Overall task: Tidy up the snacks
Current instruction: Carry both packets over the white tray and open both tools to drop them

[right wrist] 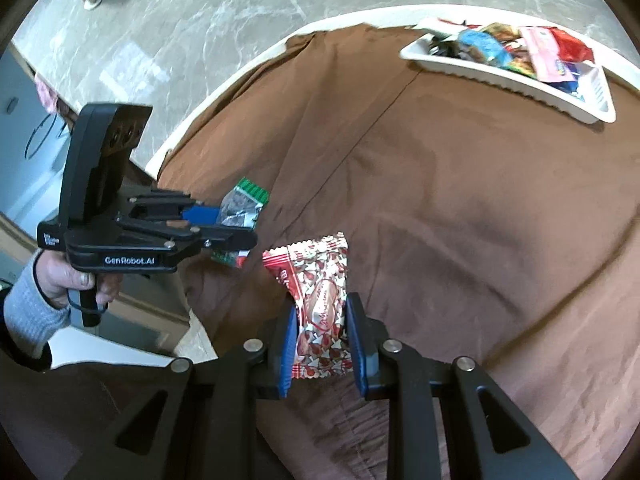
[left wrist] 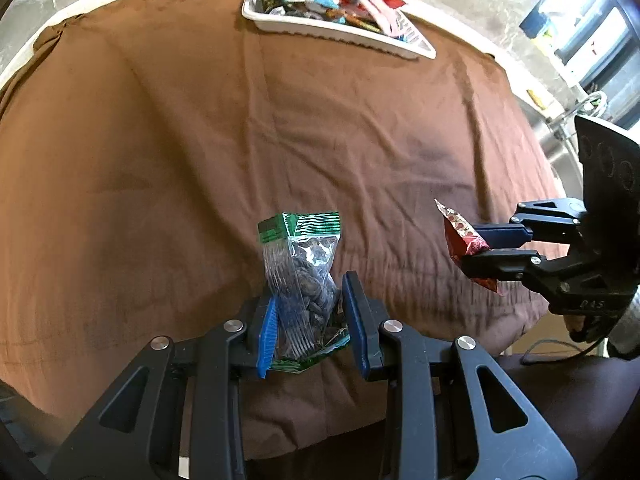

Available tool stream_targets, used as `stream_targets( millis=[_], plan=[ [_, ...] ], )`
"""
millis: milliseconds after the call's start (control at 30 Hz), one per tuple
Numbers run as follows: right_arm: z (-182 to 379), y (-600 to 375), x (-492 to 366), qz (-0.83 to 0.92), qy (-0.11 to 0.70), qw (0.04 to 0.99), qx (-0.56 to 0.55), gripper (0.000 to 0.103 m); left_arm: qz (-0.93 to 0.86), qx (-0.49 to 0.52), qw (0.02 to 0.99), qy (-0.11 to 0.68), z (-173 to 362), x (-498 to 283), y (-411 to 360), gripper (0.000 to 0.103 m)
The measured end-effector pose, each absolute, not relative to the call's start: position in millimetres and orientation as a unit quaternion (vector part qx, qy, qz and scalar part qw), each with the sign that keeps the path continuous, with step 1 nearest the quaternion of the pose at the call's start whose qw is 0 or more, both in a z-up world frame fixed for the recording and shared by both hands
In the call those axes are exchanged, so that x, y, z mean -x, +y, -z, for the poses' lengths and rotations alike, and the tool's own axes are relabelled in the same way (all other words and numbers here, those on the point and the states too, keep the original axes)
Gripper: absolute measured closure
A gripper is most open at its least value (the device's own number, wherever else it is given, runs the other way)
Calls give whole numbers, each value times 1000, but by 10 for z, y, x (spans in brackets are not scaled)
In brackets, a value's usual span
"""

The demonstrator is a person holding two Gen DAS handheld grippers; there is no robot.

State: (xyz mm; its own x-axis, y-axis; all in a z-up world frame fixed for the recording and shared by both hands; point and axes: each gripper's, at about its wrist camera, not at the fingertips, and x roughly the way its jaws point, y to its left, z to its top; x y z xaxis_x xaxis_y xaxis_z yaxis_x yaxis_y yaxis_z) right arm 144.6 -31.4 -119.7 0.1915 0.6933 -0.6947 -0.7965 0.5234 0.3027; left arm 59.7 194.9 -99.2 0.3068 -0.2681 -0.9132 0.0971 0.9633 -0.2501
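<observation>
brown cloth (left wrist: 200, 140); packets (left wrist: 304, 276) between pads.

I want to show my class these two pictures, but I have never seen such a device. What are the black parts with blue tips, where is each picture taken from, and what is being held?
They are hand-held claws, one in each hand of a person. Each carries a camera looking along its fingers, so each picture shows its own claw below and the other claw at the side. The left claw grips a clear packet with green ends. The right claw grips a red and white packet. Beneath lies a brown cloth; at its far edge stands a white tray of snacks.
</observation>
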Motion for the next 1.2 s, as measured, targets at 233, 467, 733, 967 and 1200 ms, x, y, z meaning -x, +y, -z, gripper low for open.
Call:
stream_targets(
  millis=[233, 467, 733, 967, 1200],
  plan=[
    [1063, -496, -1724, -463, 412, 784, 22, 77, 133, 82, 807, 569, 836, -954, 1951, 75],
    [834, -742, -2079, -437, 405, 803, -29, 77, 162, 77, 809, 559, 668, -1476, 1890, 75],
    [492, -948, -2599, -407, 390, 822, -78, 77, 194, 81, 814, 541, 448, -2225, 1829, 75],
    [186, -918, -3134, -390, 373, 834, -118, 77, 213, 95, 813, 533, 370, -3005, 1803, 75],
    [78, -725, -3638, -381, 368, 835, -145, 77, 215, 107, 812, 532, 426, -3746, 1813, 75]
  ],
)
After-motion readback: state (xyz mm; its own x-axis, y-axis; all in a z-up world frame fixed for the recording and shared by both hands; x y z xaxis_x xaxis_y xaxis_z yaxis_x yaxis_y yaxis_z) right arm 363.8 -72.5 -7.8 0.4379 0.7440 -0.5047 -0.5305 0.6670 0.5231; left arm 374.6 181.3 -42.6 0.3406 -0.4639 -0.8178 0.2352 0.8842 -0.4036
